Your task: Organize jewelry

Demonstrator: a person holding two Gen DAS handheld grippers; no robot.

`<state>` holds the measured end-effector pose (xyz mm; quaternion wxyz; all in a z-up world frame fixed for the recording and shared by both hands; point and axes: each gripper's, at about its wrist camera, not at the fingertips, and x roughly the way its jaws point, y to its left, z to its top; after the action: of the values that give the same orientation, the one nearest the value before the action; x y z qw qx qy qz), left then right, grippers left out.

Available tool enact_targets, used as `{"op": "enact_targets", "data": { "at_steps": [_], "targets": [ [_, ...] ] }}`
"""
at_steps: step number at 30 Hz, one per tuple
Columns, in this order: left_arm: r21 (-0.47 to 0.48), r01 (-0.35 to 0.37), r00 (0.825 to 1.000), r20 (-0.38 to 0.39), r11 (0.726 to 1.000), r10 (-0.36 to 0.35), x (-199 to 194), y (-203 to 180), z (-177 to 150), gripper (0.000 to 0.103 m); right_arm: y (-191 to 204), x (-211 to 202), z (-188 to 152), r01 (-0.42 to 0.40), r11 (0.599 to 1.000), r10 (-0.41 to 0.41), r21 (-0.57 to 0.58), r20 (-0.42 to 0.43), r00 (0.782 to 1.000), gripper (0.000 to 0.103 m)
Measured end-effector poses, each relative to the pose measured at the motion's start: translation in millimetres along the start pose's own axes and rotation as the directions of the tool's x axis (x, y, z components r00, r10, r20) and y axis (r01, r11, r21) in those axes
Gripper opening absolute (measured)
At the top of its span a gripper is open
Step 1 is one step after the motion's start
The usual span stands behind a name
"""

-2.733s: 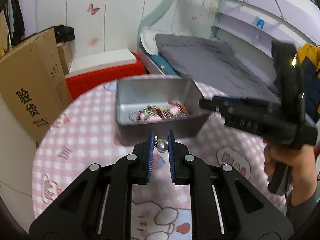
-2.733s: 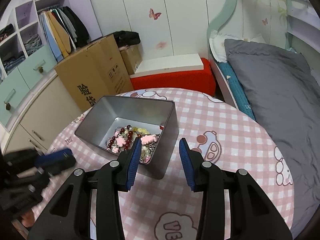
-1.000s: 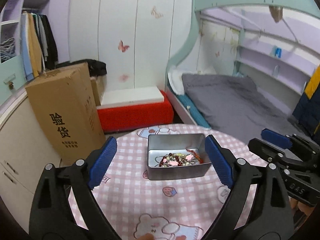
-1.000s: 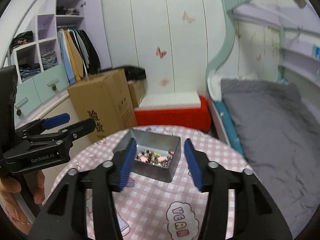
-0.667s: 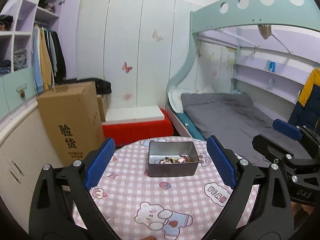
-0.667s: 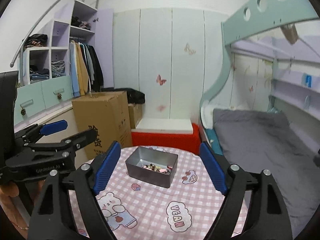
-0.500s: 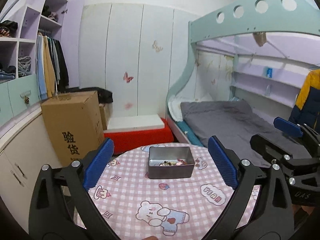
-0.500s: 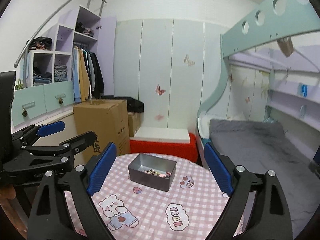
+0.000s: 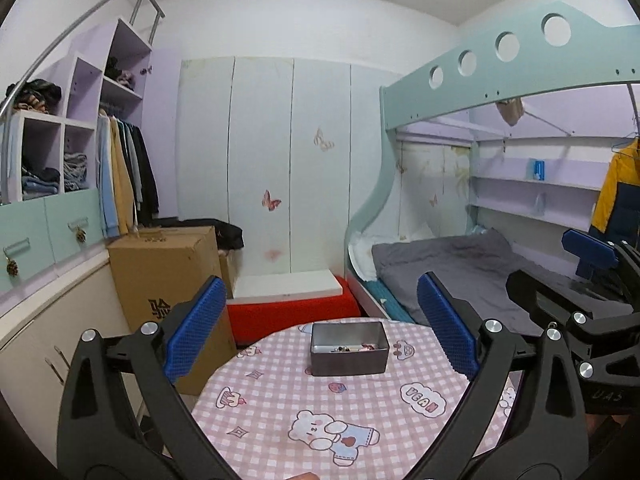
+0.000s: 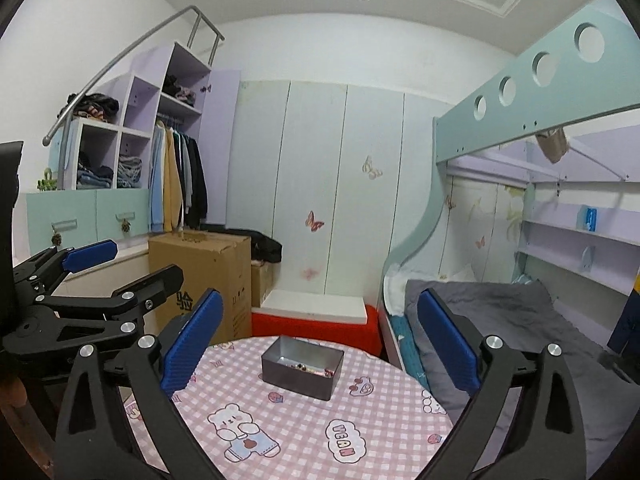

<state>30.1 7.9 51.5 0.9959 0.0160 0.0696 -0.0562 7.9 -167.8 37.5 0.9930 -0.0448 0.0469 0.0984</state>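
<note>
1. A small bedroom: a bunk bed [image 9: 472, 264] on one side, a cardboard box [image 9: 168, 276] and wardrobe on the other, and a round tabletop [image 9: 280, 412] under a pink checked cloth in front.
2. The jewelry tin [image 9: 349, 347] sits toward the far edge of the tabletop, its long axis running side to side; beads and trinkets [image 10: 310, 368] lie heaped in its bottom.
3. The left claw [image 9: 320, 328] is spread wide with nothing in it, the tin dead ahead and well apart.
4. The right claw [image 10: 318, 338] is opening, also empty; the tin lies ahead and well apart, turned corner-on.
5. Neither is clearly nearer; by my reading, any further pick means reaching forward and down over the near rim.
</note>
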Motion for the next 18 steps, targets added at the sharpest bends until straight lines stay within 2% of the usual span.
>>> {"op": "enact_targets", "data": {
  "at_steps": [11, 18],
  "targets": [
    [0.015, -0.057, 0.995, 0.087, 0.998, 0.055, -34.0, -10.5, 6.4, 0.095, 0.2, -23.1, 5.5, -0.003, 1.000, 0.003, 0.005, 0.051, 0.999, 0.095],
    [0.022, -0.064, 0.993, 0.101, 0.998, 0.062, -39.1, -12.8, 8.9, 0.095, 0.1, -30.0, 4.6, -0.001, 1.000, 0.000, 0.008, 0.060, 0.998, 0.095]
  ]
}}
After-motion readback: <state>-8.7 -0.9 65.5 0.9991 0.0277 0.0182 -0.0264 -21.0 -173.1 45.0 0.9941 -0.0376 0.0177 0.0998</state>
